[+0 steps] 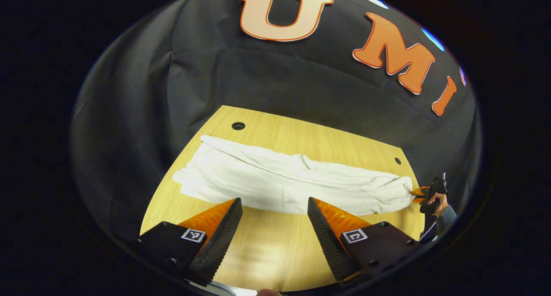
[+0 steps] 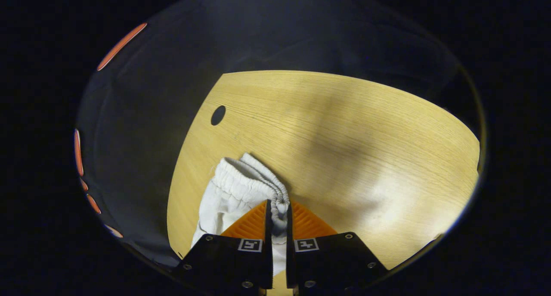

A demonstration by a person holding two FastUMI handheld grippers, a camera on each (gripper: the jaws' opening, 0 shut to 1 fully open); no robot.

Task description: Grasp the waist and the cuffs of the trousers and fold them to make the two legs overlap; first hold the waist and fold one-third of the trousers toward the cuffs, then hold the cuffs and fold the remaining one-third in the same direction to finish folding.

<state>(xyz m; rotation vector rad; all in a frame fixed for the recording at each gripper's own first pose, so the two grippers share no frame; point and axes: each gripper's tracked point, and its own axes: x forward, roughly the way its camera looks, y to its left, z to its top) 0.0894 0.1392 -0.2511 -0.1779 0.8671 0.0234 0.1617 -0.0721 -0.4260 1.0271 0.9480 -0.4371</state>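
Gripping the elastic waist (image 2: 247, 179) of the trousers (image 1: 284, 182), the right gripper (image 2: 277, 210) has both fingers pinched tight on the gathered band — cloth bunched betw. them. Trousers lie stretched lengthwise across the tabletop (image 1: 258, 253), legs overlapped, parallel to the far edge; cuffs (image 1: 189, 179) toward the left edge, waist near the right edge. Left gripper (image 1: 273, 210) hovers over the near edge w/ fingers spread wide — holding nothing. A hand (image 1: 439, 201) holds the right gripper at the waist end.
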